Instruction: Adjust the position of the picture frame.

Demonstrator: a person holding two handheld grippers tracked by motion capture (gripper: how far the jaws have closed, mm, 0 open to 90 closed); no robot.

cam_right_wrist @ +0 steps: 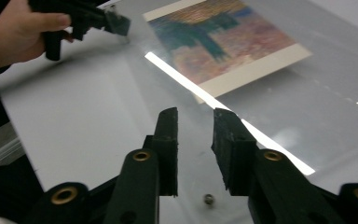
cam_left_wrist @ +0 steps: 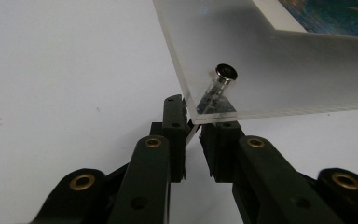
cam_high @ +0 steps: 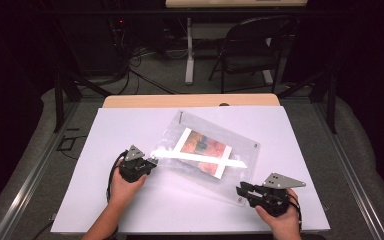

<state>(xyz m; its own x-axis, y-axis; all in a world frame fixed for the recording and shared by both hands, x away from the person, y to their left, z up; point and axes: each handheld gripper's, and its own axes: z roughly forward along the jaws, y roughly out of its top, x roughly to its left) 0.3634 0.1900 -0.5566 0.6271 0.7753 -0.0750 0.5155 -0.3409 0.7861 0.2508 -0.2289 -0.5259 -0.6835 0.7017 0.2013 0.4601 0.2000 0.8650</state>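
Clear acrylic frame (cam_high: 205, 150) lying skewed on the white worktop (cam_high: 130, 205), a painted print (cam_high: 202, 150) sandwiched inside. The left claw (cam_high: 151, 162) pinches its near-left corner beside a metal standoff bolt (cam_left_wrist: 220, 84). The right claw (cam_high: 240, 190) stands spread over the near-right corner, pressing nothing. The frame looks stiff, glossy, slippery and liable to scratch; best held by its corners.

A lab – cables (cam_high: 145, 80), folding chair (cam_high: 250, 50), dark curtains.
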